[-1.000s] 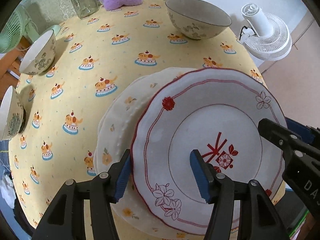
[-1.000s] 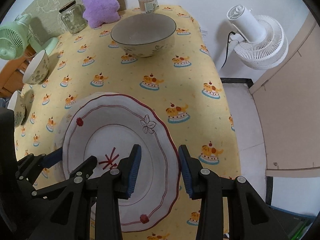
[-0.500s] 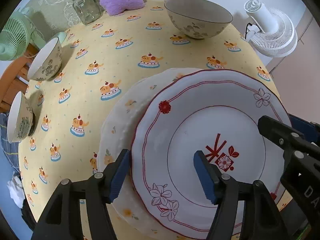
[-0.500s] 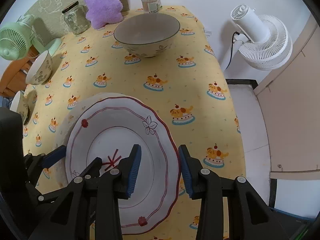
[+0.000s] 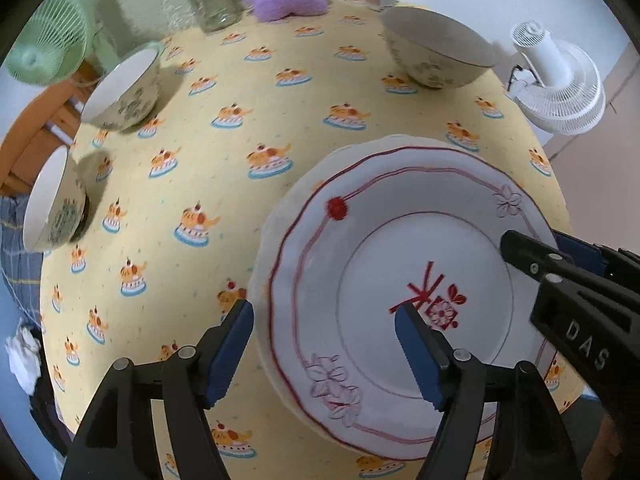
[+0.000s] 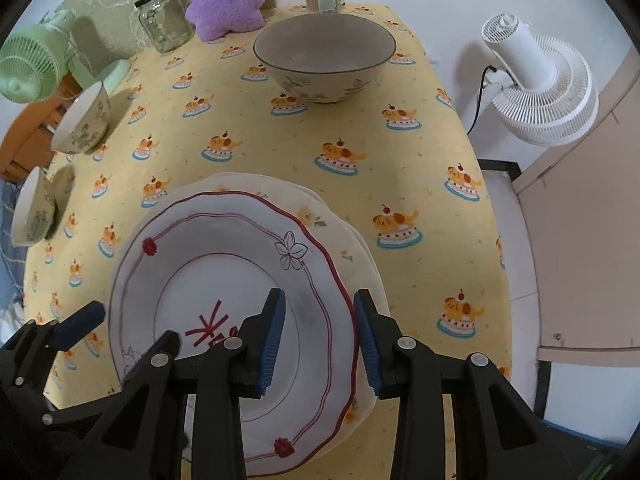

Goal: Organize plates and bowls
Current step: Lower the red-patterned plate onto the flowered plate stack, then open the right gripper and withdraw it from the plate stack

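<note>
— While the left tool (image 5: 324, 344) was spreading its jaws, what had changed on the table (image 5: 224, 168)?
— It let go of the red-rimmed plate (image 5: 404, 292), which now sat on the pale plate (image 6: 340, 232); a second earlier its pads straddled the rim closely.
— And the right tool (image 6: 318, 336)?
— Closing slightly astride the opposite rim, pads not yet pressing. Stacking looked done; three bowls (image 6: 324, 56) remained.
</note>
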Demonstrator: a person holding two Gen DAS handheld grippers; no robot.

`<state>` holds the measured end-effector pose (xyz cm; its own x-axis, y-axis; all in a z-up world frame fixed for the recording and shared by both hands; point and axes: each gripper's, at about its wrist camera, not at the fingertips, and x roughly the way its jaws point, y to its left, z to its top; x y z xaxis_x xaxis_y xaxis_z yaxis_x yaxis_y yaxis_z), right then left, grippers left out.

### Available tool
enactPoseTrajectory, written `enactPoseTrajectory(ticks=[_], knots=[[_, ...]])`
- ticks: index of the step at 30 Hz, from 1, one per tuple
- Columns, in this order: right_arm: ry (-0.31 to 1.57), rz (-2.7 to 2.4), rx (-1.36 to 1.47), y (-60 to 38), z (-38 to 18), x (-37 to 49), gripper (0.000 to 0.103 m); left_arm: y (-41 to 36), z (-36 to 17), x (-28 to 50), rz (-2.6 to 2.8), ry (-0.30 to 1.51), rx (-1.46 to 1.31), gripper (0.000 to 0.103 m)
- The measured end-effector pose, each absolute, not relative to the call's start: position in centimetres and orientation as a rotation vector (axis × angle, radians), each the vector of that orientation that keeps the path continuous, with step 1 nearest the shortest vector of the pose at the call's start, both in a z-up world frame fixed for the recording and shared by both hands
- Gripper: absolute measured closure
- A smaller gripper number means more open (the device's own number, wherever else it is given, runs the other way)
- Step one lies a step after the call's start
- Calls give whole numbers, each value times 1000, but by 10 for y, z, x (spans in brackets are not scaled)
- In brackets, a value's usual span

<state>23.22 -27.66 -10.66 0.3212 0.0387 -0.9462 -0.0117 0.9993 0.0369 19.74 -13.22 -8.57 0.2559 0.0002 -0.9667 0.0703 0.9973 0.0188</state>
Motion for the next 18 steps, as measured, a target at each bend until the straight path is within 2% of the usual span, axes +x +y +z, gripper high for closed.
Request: enactPoseTrajectory(ticks=[8, 10, 12, 14, 18], knots=[[1257, 9, 14, -275, -111, 236, 62, -127, -86, 195, -67, 1304, 17, 28], [1262, 20, 28, -276, -111, 236, 57, -127, -85, 195, -69, 1294, 12, 27], [1271, 35, 59, -279, -111, 235, 44, -128, -84, 194, -69, 1285, 8, 24], [1270, 55, 69, -278, -109, 235, 38, -129, -82, 192, -66, 1272, 7, 23], [1240, 94, 38, -272, -99, 230, 35, -128, -76, 186, -40, 1249, -8, 20]])
